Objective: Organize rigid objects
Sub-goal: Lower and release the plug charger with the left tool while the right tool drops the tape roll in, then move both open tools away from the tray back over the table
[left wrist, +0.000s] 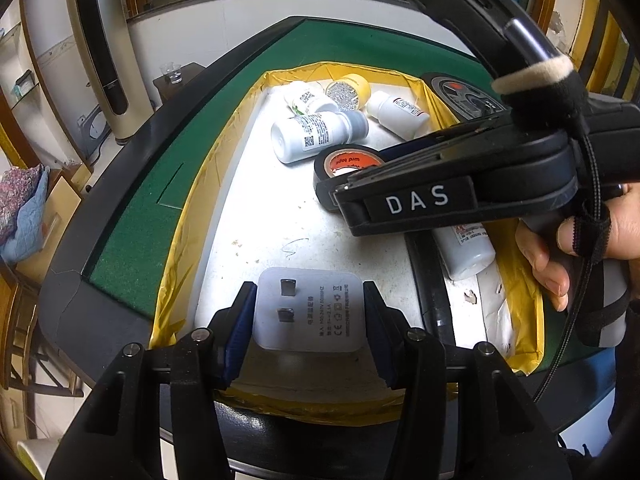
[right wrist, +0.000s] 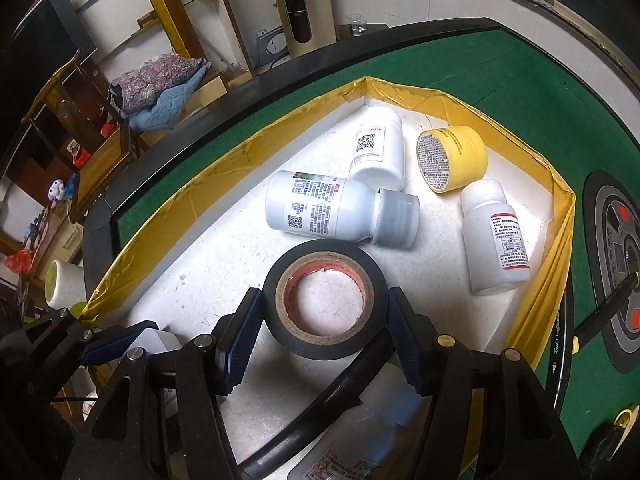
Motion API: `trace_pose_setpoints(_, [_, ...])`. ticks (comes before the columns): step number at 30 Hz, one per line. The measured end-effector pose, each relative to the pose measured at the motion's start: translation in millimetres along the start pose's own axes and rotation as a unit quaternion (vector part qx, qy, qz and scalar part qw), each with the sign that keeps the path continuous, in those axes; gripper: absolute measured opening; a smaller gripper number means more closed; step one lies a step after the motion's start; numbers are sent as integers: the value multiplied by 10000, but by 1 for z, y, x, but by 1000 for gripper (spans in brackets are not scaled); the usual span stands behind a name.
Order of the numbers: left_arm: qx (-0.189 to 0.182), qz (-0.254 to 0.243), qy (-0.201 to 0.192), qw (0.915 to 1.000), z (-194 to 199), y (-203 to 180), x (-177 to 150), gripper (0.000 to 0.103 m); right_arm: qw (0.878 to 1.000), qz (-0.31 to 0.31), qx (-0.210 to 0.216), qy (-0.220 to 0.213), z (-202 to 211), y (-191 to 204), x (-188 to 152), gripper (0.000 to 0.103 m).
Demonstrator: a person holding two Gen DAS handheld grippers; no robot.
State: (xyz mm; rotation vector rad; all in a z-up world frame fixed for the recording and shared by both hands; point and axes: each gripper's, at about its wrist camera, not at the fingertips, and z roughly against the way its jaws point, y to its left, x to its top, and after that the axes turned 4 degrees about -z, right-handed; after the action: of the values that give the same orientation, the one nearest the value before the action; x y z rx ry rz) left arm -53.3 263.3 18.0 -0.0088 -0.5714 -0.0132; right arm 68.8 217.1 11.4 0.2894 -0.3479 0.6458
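Item one, as we recorded it: a white power adapter (left wrist: 307, 309), a rounded square block with two metal prongs facing up and grey printed text on that face. It lay flat on the white floor of the yellow-taped tray (left wrist: 176, 240), at the near end. We found it squarely between the blue ribbed pads of the left gripper (left wrist: 308, 320), both pads against its sides, so we noted that gripper as clamped on it.

Item two: a black tape roll (right wrist: 326, 304) with a reddish cardboard core, lying flat on the tray floor near the middle. The right gripper (right wrist: 325, 334) straddled it, one pad at each side of the roll's outer wall and touching it; we logged this as a grip on the roll.

Further stock beyond the roll, all on their sides: a grey-capped white bottle (right wrist: 324, 210), just past the roll; a white bottle (right wrist: 378, 148) in the far corner; a yellow jar (right wrist: 454, 158) beside it; a red-labelled white bottle (right wrist: 494, 240) along the right wall.
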Motion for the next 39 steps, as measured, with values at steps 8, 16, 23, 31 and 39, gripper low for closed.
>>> trace_pose_setpoints(8, [-53,7,47,10000,0,-5,0,64,9993,-86,201,-301,24,-5,-10,58])
trace_pose_setpoints(16, [-145,258,-152,9994,21,-2,1,64,9924,-376,506,-1060,85,-26,-45,67])
trace_pose_setpoints(23, [-351,146,-491,9981,46,-22,5,70,9870,-715,102,-1436,123,-75,-125,77])
trace_pose_setpoints(31, [-1070,-591,-639,9904,55,-102,21,70,9668,-1894,-509,-1641,159,-149,-214,89])
trace_pose_setpoints(39, [-1694,-1476,-485,9732,38,-202,32,70,9333,-2946,-857,-1865,182,-197,-263,89])
